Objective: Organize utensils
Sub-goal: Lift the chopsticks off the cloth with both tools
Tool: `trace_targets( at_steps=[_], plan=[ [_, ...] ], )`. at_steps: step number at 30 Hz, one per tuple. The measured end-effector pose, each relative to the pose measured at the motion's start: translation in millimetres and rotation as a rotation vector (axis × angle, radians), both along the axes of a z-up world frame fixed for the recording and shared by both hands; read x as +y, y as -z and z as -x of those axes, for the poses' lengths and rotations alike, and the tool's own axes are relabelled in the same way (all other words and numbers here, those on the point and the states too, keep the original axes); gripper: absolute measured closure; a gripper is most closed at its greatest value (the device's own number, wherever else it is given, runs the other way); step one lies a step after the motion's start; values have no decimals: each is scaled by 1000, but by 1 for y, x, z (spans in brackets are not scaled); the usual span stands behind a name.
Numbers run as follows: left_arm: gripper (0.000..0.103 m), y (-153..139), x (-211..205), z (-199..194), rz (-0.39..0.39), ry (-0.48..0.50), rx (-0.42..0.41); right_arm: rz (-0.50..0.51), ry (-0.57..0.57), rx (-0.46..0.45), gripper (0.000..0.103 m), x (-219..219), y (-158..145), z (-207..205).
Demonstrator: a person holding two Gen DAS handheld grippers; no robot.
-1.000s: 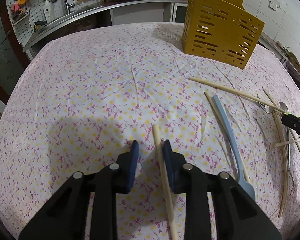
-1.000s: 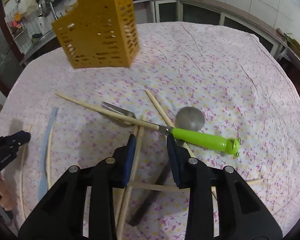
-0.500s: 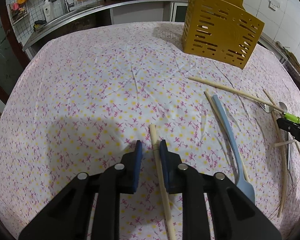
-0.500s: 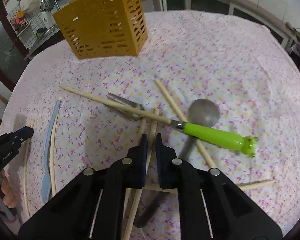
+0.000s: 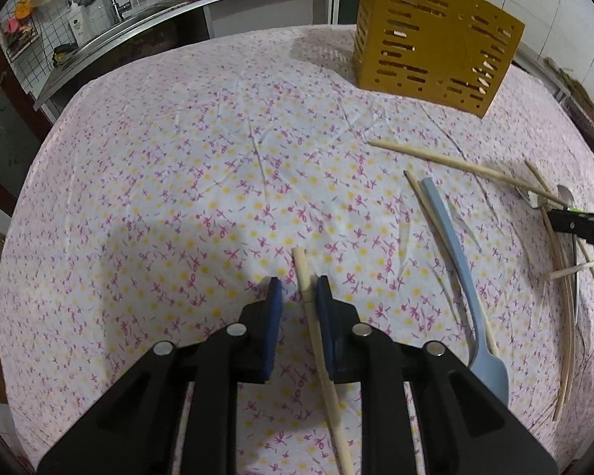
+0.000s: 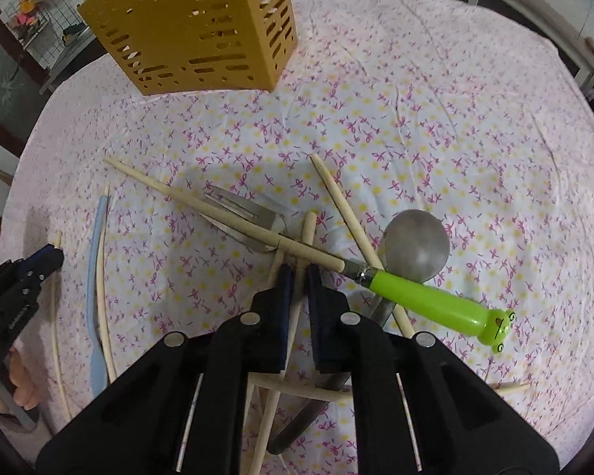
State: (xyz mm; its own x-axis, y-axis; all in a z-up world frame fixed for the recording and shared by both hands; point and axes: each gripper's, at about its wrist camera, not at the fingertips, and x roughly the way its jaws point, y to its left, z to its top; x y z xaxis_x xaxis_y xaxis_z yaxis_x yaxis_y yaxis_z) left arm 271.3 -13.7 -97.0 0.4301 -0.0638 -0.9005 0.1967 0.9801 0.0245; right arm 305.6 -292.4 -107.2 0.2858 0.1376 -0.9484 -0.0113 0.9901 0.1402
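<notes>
My left gripper (image 5: 299, 291) straddles a wooden chopstick (image 5: 309, 301) that lies on the floral cloth; the chopstick rests against the right pad and a gap stays at the left pad. My right gripper (image 6: 300, 273) is shut on another wooden chopstick (image 6: 305, 233) in a pile with a fork (image 6: 245, 217), a steel spoon (image 6: 415, 243) and a green frog-handled utensil (image 6: 435, 301). The yellow slotted holder (image 6: 194, 23) stands beyond; it also shows in the left wrist view (image 5: 431, 31). A blue spatula (image 5: 459, 273) lies between the two grippers.
Several more chopsticks (image 5: 455, 162) lie scattered right of the left gripper. The round table's cloth (image 5: 178, 158) drops off at its edges. A kitchen counter with a sink (image 5: 111, 12) runs behind the table. The left gripper shows at the left edge of the right wrist view (image 6: 23, 281).
The right gripper closed on the chopstick in the pile and moved in lower. The left gripper narrowed around its chopstick, then its jaws stand slightly wider now.
</notes>
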Motion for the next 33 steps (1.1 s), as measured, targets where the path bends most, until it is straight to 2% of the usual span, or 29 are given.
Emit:
trace_targets(
  at_steps=[4, 11, 19, 21, 23, 24, 28, 33],
  plan=[
    [84, 0, 4, -2, 24, -9, 12, -8, 2, -45, 95, -3, -2, 6],
    [85, -1, 11, -4, 60, -29, 35, -53, 9, -187, 96, -14, -23, 46],
    [84, 0, 1, -18, 7, -25, 61, -97, -6, -256, 96, -8, -46, 58],
    [85, 1, 1, -20, 13, -23, 66, -103, -4, -261, 96, -2, -48, 56],
    [94, 0, 3, -21, 23, -30, 63, -104, -2, -277, 96, -2, -52, 58],
    [95, 0, 5, -21, 36, -40, 60, -103, -2, -284, 96, -2, -52, 59],
    [96, -9, 9, -17, 83, -58, 10, -109, 0, -316, 96, -2, -63, 63],
    [96, -38, 12, -1, 143, -44, -89, -116, 18, -364, 96, -5, -76, 66]
  ],
)
